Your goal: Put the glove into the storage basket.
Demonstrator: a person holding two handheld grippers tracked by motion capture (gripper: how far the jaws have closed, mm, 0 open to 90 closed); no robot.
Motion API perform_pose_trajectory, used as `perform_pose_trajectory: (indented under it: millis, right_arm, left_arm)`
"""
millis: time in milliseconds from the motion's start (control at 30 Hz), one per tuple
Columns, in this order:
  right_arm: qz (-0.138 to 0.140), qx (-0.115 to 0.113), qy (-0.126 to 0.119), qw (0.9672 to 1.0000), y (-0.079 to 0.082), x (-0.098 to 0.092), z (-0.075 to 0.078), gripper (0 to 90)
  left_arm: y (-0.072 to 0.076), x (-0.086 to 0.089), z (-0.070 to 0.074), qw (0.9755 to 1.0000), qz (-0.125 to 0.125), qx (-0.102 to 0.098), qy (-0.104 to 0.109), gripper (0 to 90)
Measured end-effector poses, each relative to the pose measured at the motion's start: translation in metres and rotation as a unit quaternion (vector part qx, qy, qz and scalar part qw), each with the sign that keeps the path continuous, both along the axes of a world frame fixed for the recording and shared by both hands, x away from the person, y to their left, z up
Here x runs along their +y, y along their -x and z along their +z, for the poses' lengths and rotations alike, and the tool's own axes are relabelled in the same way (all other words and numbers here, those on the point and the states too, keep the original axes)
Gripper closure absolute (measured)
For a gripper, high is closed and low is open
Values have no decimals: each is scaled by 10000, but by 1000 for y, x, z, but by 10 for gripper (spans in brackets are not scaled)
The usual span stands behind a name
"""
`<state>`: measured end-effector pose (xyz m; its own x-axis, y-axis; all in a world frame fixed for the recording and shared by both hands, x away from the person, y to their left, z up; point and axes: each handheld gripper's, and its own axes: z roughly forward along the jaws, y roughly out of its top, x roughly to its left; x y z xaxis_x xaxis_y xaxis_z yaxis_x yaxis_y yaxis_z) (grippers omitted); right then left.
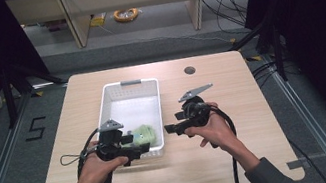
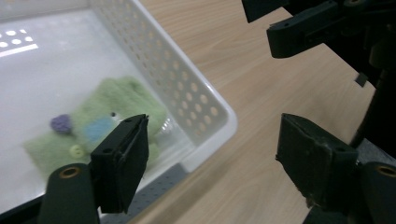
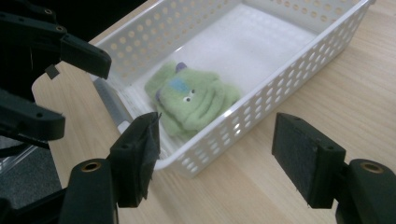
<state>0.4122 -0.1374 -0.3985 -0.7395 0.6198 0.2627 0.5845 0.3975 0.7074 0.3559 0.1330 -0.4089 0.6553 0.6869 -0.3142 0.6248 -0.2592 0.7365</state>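
A white perforated basket (image 1: 103,109) stands on the wooden table. A green plush toy (image 1: 144,134) with a blue patch, a purple heart and a button lies in its near end, seen in the left gripper view (image 2: 93,126) and, with small eyes, in the right gripper view (image 3: 194,100). My left gripper (image 1: 140,148) is at the basket's near end, its jaws open and empty (image 2: 212,140) astride the basket's near corner (image 2: 187,93). My right gripper (image 1: 172,129) hovers just right of the basket, open and empty (image 3: 217,140), facing the basket's side wall (image 3: 280,79). The two grippers point toward each other.
The table (image 1: 244,158) has bare wood to the right and in front of the basket, and a round cable hole (image 1: 190,70) at the back. Metal rails run along both sides on the floor. Shelf legs and a yellow cable coil (image 1: 126,14) lie beyond.
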Motion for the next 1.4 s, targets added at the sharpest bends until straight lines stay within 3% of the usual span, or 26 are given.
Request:
perform_pose_trajectory:
  millis: [100, 367, 433, 533, 567, 600, 633, 733, 800, 867, 1000, 1033, 1167, 1200, 1233, 1333, 1400]
  right_arm:
    - [7, 26, -150, 9999, 5, -6, -1, 329]
    - [-69, -48, -194, 9998, 17, -20, -10, 324]
    - [-4, -205, -173, 9996, 18, -23, -13, 323]
    - [-151, -108, -173, 9997, 26, -27, -15, 318]
    - [-127, -203, -177, 9996, 28, -29, -18, 315]
    - [-152, -107, -161, 9997, 31, -30, -19, 314]
    - [-71, -179, -169, 9997, 32, -33, -22, 314]
    - [-182, -52, -225, 9996, 41, -40, -27, 314]
    - [-275, -44, -222, 9994, 45, -43, -30, 314]
    - [-239, -210, -58, 9995, 47, -47, -35, 314]
    - [-267, -104, -125, 9995, 51, -49, -42, 314]
    - [-273, -203, -2, 9994, 51, -52, -43, 314]
    - [-293, -98, -146, 9994, 57, -53, -47, 313]
    - [-337, -75, -66, 9994, 59, -55, -46, 311]
    - [-277, -199, -28, 9994, 58, -57, -48, 311]
    - [-232, -184, -155, 9994, 62, -61, -51, 304]
    - [-382, -77, -124, 9992, 68, -62, -51, 293]
  left_arm:
    - [6, -5, -2, 9999, -112, -17, 96, 211]
    - [23, -18, -8, 9991, -357, -114, 194, 195]
    - [27, -21, -10, 9987, -427, -136, 234, 196]
    - [33, -25, -16, 9984, -442, -249, 252, 197]
    - [35, -26, -18, 9984, -434, -217, 273, 197]
    - [37, -27, -20, 9983, -439, -221, 310, 197]
    - [40, -29, -23, 9983, -462, -203, 278, 197]
    - [45, -33, -29, 9978, -512, -305, 280, 197]
    - [48, -35, -33, 9974, -618, -255, 285, 196]
    - [50, -37, -36, 9971, -657, -259, 271, 195]
    - [53, -39, -43, 9976, -613, -238, 232, 194]
    - [54, -39, -44, 9977, -582, -272, 196, 194]
    - [56, -39, -50, 9975, -592, -299, 243, 194]
    - [58, -39, -51, 9978, -567, -274, 194, 194]
    - [59, -39, -52, 9978, -582, -251, 191, 194]
    - [60, -39, -58, 9974, -657, -230, 185, 193]
    - [61, -39, -60, 9976, -637, -218, 173, 193]
